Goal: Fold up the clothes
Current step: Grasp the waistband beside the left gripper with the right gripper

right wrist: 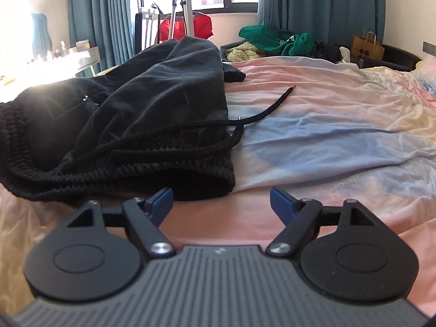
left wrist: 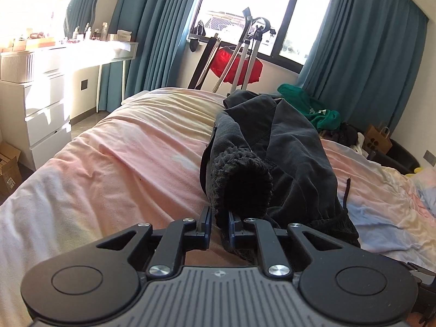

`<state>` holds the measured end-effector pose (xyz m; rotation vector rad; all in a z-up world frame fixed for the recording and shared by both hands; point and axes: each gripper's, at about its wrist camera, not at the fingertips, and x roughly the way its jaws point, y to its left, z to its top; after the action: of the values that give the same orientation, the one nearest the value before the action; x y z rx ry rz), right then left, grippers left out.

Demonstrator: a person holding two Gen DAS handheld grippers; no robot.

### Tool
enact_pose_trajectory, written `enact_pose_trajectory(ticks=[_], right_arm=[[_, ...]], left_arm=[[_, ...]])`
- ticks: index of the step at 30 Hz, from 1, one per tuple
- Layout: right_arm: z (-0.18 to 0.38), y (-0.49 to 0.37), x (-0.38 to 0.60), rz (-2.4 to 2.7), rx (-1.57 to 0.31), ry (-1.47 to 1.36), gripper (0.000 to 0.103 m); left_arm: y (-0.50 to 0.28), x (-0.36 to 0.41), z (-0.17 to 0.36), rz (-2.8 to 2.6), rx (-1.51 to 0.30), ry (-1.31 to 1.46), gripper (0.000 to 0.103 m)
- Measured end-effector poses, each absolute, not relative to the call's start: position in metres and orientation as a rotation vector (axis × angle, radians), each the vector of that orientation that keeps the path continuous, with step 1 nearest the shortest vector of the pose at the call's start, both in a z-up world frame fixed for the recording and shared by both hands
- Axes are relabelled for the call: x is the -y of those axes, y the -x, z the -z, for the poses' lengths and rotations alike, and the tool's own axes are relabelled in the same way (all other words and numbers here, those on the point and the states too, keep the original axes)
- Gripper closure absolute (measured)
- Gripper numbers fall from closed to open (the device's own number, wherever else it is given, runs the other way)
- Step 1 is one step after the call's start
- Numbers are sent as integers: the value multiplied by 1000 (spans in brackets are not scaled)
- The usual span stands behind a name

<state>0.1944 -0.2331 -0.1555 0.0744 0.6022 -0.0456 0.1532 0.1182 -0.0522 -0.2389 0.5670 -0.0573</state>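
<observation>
Place: a lived-in bedroom in a home.
Bed: a wide bed with a rumpled pink, blue and cream sheet (left wrist: 122,147) fills most of both views.
Window: a dark-framed window (left wrist: 275,13) flanked by long teal curtains (left wrist: 152,35).
Dressing area: a white vanity tabletop (left wrist: 81,51) carrying small bottles and boxes, a scallop-edged mirror (left wrist: 81,5) above it, and a white chest of drawers (left wrist: 46,114) beside it.
Clothing: dark grey drawstring trousers (right wrist: 152,81) lie on the bed; a crumpled green garment (right wrist: 275,39) sits on a heap at the far side.
Other signs: a brown paper carrier bag (right wrist: 366,45) by the wall and a red fabric bundle (left wrist: 237,62) under the window.
</observation>
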Motion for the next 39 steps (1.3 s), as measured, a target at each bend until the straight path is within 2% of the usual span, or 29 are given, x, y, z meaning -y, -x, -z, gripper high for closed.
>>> enact_pose_trajectory(ticks=[3, 8, 10, 14, 15, 18, 19, 21, 22, 25, 29, 31, 32, 35, 39], right_arm=[[161, -210, 229, 57, -590, -51, 30], [168, -230, 223, 65, -534, -16, 38], [171, -237, 220, 68, -512, -2, 37], [171, -241, 219, 66, -484, -15, 47], [170, -240, 220, 64, -481, -27, 46], [166, -237, 221, 58, -470, -61, 64], [165, -236, 222, 56, -467, -72, 78], [163, -234, 223, 52, -460, -95, 85], [162, -233, 224, 50, -456, -106, 89], [150, -221, 223, 58, -436, -127, 91], [128, -194, 218, 50, -410, -99, 92], [117, -178, 216, 50, -407, -84, 92], [114, -171, 216, 50, -413, -77, 92], [111, -151, 211, 39, -465, -40, 92], [126, -133, 215, -5, -588, -106, 90]], left_arm=[[-162, -123, 59, 45, -594, 268, 88], [-177, -126, 66, 18, -624, 292, 84], [-180, -126, 68, 7, -626, 285, 83], [-185, -124, 68, -4, -624, 282, 82], [-185, -125, 68, -3, -624, 281, 82], [-187, -125, 67, -2, -630, 285, 79], [-187, -126, 67, -2, -632, 288, 77], [-187, -127, 65, -13, -637, 290, 73], [-185, -128, 64, -14, -637, 292, 67], [-178, -132, 59, 3, -630, 326, 52], [-169, -141, 56, 32, -651, 395, 40], [-162, -143, 53, 52, -648, 397, 27], [-158, -142, 52, 53, -644, 377, 24], [-147, -138, 50, 50, -645, 326, 23], [-138, -146, 55, 87, -669, 413, 22]])
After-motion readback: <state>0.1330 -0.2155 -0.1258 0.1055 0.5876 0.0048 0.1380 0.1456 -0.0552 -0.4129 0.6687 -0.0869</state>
